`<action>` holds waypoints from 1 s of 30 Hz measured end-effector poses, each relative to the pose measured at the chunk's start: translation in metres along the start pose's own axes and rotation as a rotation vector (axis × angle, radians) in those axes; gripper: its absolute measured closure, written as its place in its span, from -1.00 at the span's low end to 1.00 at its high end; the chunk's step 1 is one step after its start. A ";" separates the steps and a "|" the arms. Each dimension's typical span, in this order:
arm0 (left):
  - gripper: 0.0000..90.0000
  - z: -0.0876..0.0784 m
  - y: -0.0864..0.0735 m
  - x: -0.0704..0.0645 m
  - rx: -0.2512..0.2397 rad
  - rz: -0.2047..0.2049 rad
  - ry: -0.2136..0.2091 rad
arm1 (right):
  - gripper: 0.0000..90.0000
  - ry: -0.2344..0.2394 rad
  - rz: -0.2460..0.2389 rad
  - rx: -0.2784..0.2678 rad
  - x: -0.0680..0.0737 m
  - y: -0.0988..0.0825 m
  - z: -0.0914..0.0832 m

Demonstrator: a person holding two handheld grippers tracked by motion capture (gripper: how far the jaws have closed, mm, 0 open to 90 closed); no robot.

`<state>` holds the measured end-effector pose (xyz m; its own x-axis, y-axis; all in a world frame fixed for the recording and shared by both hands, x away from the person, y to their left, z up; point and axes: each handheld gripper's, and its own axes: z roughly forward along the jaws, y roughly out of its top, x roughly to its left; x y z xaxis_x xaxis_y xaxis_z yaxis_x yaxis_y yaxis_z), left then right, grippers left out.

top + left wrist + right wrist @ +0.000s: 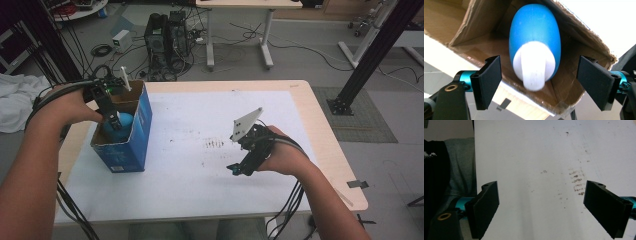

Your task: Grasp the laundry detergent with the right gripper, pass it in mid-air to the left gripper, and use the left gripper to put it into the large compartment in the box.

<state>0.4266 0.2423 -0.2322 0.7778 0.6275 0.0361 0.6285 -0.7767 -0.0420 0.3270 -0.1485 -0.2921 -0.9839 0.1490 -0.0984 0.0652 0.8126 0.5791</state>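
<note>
The person's two forearms are coming in from the bottom edge of the high view, nearest the camera, each hand carrying a gripper. The left gripper [111, 117] is sitting at about nine o'clock on the table [325, 145], dipping into the open top of a blue cardboard box [142, 131]. In the left gripper view its two black jaws are standing wide apart, well clear on either side of a blue egg-shaped object with a white end [534, 42], and no pad is touching it. That blue and white object is lying inside the box, on the brown cardboard floor, its white end pointing toward the gripper; from above it is showing as a blue patch [125, 120] at the box mouth, just beside the jaws. The box is standing upright near the table's left edge, at the ten o'clock corner of the white sheet [200, 115] covering the tabletop.

The right gripper [235, 169] is hanging above the sheet at about four o'clock from the table's middle, well apart from the box, with a grey three-cornered plate on top. In the right gripper view [541, 202] its jaws are gaping wide with nothing between them, looking down on bare white sheet and a cluster of dark smudges [576, 181].
</note>
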 end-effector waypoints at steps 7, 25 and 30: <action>-0.60 -0.011 -0.004 -0.007 -0.009 0.009 0.002 | -0.73 -0.011 0.003 0.013 0.000 0.001 -0.010; -0.76 -0.036 0.012 -0.044 0.003 0.163 0.020 | -0.73 -0.027 0.013 0.079 0.001 0.001 -0.035; -0.80 -0.038 0.022 -0.053 -0.001 0.194 0.023 | -0.73 -0.038 0.021 0.108 -0.001 -0.002 -0.044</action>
<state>0.3992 0.1898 -0.1968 0.8843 0.4642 0.0499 0.4664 -0.8832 -0.0493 0.3210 -0.1750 -0.2574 -0.9753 0.1861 -0.1187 0.1053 0.8649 0.4908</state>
